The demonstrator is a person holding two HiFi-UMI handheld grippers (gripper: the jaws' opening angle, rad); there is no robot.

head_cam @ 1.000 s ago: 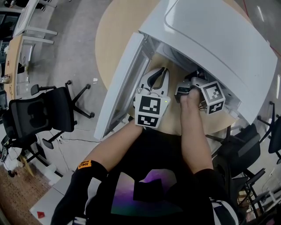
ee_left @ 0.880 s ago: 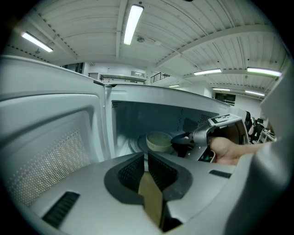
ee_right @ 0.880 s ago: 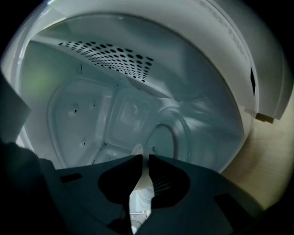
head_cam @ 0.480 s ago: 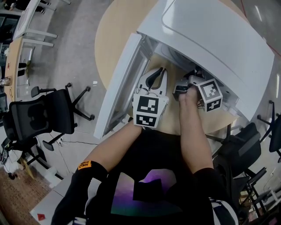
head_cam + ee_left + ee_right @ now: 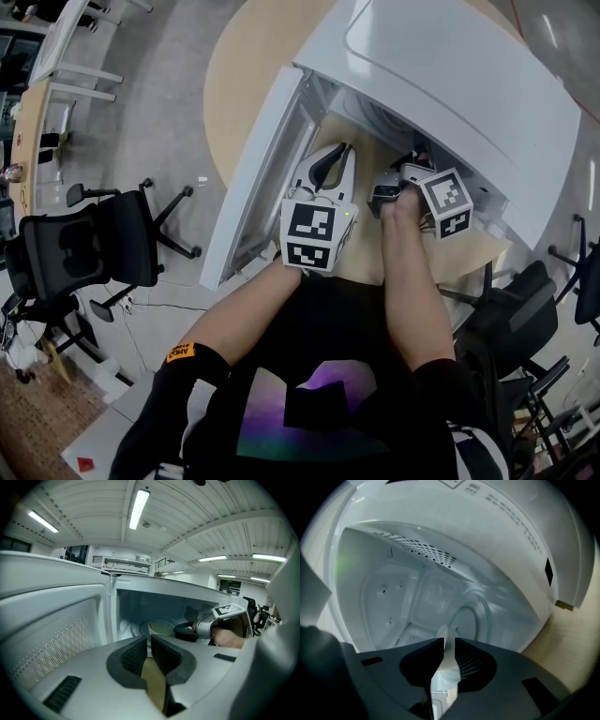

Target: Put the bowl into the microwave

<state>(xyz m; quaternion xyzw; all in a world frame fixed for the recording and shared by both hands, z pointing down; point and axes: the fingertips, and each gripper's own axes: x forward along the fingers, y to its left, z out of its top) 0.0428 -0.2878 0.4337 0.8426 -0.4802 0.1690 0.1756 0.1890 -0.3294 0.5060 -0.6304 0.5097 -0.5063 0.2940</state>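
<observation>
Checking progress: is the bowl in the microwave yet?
In: the bowl is inside the microwave cavity, its rim pinched by the right gripper.

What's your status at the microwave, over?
Right gripper shut on bowl rim, inside microwave. Left gripper shut, empty, at the opening. Door open, path clear.

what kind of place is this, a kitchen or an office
Probably an office or lab rather than a kitchen: swivel chairs and desks stand around, strip lights run along a ribbed ceiling, and the microwave sits on a round table.
</observation>
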